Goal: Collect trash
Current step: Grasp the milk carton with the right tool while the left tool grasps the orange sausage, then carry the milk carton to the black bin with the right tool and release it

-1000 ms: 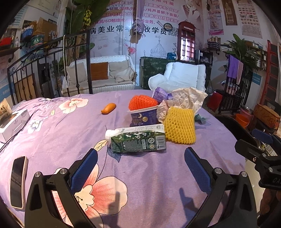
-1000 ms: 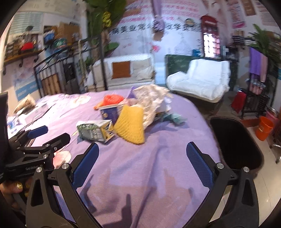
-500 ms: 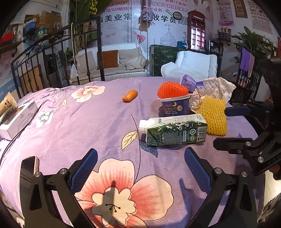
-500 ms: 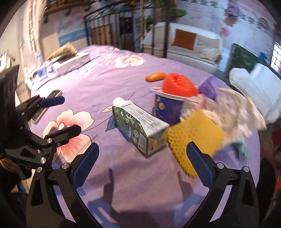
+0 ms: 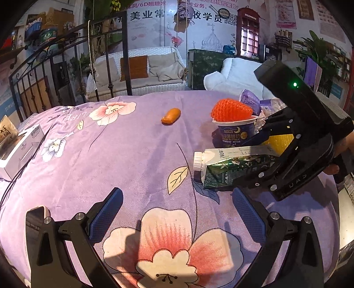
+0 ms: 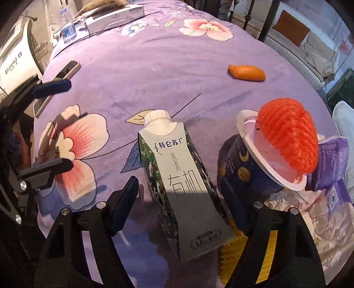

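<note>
My right gripper (image 6: pixel 179 199) closes around the organic milk carton (image 6: pixel 183 183) lying between its jaws on the bed (image 6: pixel 137 73), pads not yet pressing; my left gripper (image 5: pixel 177 208) hovers open nearby.

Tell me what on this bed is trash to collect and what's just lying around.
Trash: milk carton, yogurt cup, red foam net, yellow foam net, crumpled paper, orange wrapper.
Lying about: phone, white box, water bottle.
</note>
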`<state>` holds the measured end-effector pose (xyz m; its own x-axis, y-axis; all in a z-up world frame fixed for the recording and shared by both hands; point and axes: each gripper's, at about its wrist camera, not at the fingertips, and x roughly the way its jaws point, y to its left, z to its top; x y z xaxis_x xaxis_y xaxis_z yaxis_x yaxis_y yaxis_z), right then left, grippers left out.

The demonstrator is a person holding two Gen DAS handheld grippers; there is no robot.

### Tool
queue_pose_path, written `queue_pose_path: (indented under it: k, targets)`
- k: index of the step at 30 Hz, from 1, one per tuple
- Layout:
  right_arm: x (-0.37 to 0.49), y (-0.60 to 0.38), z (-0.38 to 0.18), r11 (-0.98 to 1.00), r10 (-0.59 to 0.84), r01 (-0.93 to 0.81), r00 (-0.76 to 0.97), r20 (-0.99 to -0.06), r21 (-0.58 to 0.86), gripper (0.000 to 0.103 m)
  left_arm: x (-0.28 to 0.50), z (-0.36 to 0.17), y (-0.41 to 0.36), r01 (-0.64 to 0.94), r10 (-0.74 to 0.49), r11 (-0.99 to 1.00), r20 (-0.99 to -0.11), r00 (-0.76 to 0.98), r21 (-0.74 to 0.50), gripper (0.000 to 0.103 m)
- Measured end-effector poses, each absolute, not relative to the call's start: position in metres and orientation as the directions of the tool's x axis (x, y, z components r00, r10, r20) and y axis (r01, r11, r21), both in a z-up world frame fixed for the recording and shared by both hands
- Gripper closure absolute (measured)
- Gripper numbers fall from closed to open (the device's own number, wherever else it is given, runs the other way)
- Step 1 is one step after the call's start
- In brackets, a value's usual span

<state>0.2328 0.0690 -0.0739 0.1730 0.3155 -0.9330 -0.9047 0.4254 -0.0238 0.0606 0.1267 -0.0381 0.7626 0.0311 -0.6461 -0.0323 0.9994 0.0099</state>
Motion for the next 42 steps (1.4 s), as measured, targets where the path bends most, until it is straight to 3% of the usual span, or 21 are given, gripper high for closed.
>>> queue_pose_path:
  k: [7, 14, 23, 36, 38, 42]
  targets:
    - [0.232, 0.069, -0.088, 0.394, 0.275, -0.919, 0.128, -0.953, -0.010, 0.052, 0.086, -0.034, 0.140, -0.014, 0.016, 1.000, -0.672, 0.741, 0.009, 0.005]
    - [0.220, 0.046, -0.081, 0.440, 0.347, -0.898, 0.148, -0.926, 0.021, 0.052, 0.135, -0.030, 0.155, 0.010, -0.035, 0.999, -0.694, 0.719, -0.040, 0.005]
    - [0.203, -0.002, -0.075, 0.524, 0.461, -0.847, 0.188, -0.867, 0.095, 0.052, 0.212, -0.049, 0.163, 0.016, -0.050, 0.999, -0.771, 0.635, -0.052, 0.036]
    - [0.173, -0.051, -0.063, 0.660, 0.563, -0.734, 0.342, -0.752, 0.160, 0.052, 0.309, -0.067, 0.143, 0.022, 0.043, 0.997, -0.821, 0.570, 0.067, 0.045]
    - [0.170, -0.054, -0.061, 0.683, 0.564, -0.712, 0.372, -0.737, 0.163, 0.052, 0.317, -0.072, 0.142, 0.020, 0.050, 0.997, -0.829, 0.557, 0.074, 0.055]
    - [0.165, -0.063, -0.059, 0.708, 0.574, -0.682, 0.404, -0.712, 0.183, 0.052, 0.322, -0.074, 0.145, -0.008, 0.067, 0.997, -0.825, 0.561, 0.076, 0.065]
